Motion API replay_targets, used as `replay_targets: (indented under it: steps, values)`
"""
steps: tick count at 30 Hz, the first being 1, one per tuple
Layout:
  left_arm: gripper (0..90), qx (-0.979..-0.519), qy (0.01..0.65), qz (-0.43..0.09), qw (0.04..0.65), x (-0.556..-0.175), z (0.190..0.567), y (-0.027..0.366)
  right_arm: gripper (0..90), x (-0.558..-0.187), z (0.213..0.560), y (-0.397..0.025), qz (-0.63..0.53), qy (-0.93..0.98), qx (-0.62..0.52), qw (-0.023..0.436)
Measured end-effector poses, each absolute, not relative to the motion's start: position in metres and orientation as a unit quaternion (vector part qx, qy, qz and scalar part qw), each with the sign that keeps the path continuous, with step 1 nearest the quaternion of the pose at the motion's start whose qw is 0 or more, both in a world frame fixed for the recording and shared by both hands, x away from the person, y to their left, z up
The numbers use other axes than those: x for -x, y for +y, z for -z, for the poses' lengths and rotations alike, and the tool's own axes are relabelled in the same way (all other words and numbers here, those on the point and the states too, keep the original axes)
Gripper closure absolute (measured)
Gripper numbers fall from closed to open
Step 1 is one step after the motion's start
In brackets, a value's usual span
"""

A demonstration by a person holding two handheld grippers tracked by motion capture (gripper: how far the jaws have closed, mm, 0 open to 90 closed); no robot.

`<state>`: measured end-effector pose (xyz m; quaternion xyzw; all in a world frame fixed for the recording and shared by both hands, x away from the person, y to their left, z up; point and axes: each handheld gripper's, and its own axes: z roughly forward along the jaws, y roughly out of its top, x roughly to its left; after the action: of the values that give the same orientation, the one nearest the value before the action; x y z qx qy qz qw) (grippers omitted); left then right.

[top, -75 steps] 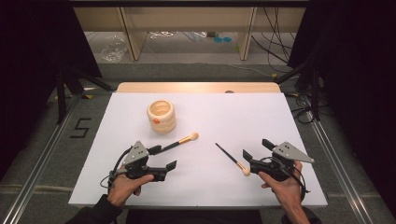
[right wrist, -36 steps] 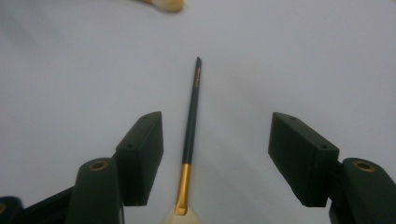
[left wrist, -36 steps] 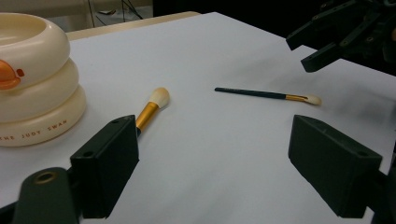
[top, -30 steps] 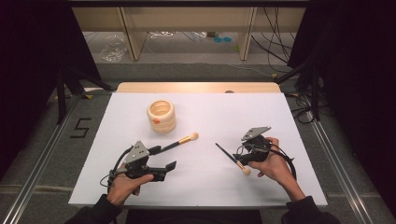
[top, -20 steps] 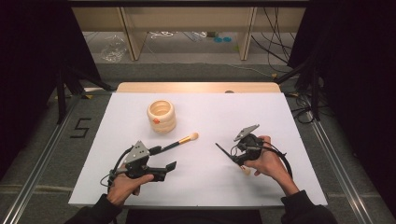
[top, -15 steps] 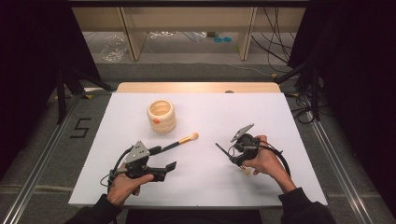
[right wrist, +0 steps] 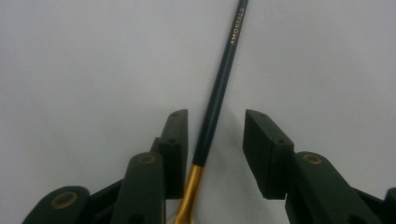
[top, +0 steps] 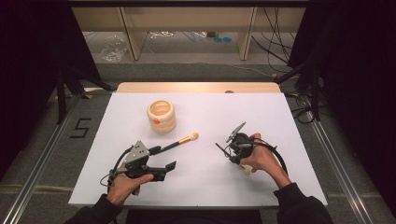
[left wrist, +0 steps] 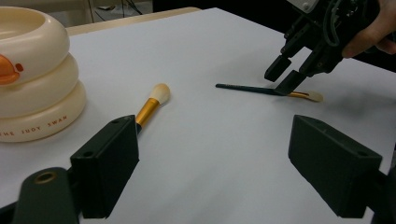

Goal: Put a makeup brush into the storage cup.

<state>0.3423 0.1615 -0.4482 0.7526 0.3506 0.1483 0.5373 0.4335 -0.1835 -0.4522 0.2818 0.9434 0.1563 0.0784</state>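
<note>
Presently the right claw (top: 232, 154) is lowered over the thin brush (right wrist: 219, 88), jaws parted and straddling the dark handle just ahead of the gold ferrule; nothing is clamped yet. This brush lies flat on the white bench (top: 205, 112), right of centre, its pale bristle end toward the person.

Handling, as a judgement: the brush is light and stiff, with a narrow, smooth, round handle that is likely to roll or slip under an uneven squeeze. Take hold at the handle beside the ferrule, jaws square across the shaft. Avoid the soft bristles, which would splay under pressure.

The left claw (top: 161, 165) rests on the bench near the front edge, jaws wide apart and holding nothing. A second brush (left wrist: 150, 105) with a gold ferrule lies just ahead of it, and a cream ring-shaped holder (top: 162, 115) stands farther back.

The bench surface is smooth, matt and plain. Dark curtains flank the room; cables lie on the floor beyond.
</note>
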Motion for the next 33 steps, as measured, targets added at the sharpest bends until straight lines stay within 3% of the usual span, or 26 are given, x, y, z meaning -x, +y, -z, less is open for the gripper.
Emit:
replay_targets:
  steps: [15, 33]
  values:
    - [16.0, -0.754, 0.35, -0.147, 0.536, -0.342, 0.448, 0.162, 77.0, -0.441, 0.455, -0.178, -0.117, 0.951, -0.28, 0.051]
    - [16.1, -0.757, 0.353, -0.147, 0.53, -0.343, 0.449, 0.161, 82.3, -0.455, 0.454, -0.172, -0.083, 0.956, -0.281, 0.018]
